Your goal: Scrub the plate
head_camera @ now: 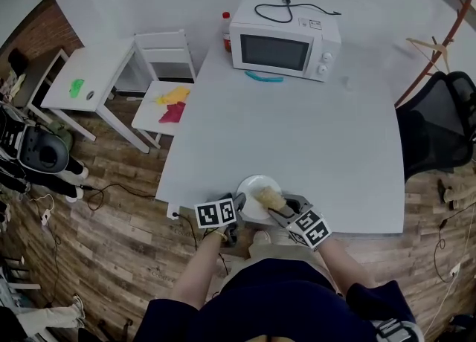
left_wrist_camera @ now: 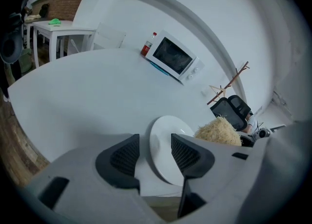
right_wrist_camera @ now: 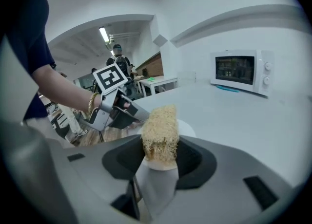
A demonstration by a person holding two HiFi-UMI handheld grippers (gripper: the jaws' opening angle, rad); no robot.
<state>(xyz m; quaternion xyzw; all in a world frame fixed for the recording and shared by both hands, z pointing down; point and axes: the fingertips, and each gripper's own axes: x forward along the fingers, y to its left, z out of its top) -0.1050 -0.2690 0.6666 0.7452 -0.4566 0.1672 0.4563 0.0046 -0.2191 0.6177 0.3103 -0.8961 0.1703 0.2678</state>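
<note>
A white plate [head_camera: 255,186] lies at the near edge of the grey table [head_camera: 297,140]. In the left gripper view the plate [left_wrist_camera: 163,142] has its rim between the pads of my left gripper [left_wrist_camera: 155,155], with a gap showing on each side, so the jaws are open around it. My right gripper [right_wrist_camera: 160,157] is shut on a straw-coloured fibre scrubber [right_wrist_camera: 160,130]. The scrubber [head_camera: 270,198] rests over the plate's right part. From the right gripper view, my left gripper [right_wrist_camera: 127,113] reaches in from the left toward the plate [right_wrist_camera: 188,129].
A white microwave [head_camera: 284,47] stands at the table's far side, with a red bottle [head_camera: 225,30] to its left and a teal item [head_camera: 264,76] in front. A black office chair [head_camera: 439,125] is at the right. A small white table [head_camera: 85,76] and white chair [head_camera: 167,102] stand left.
</note>
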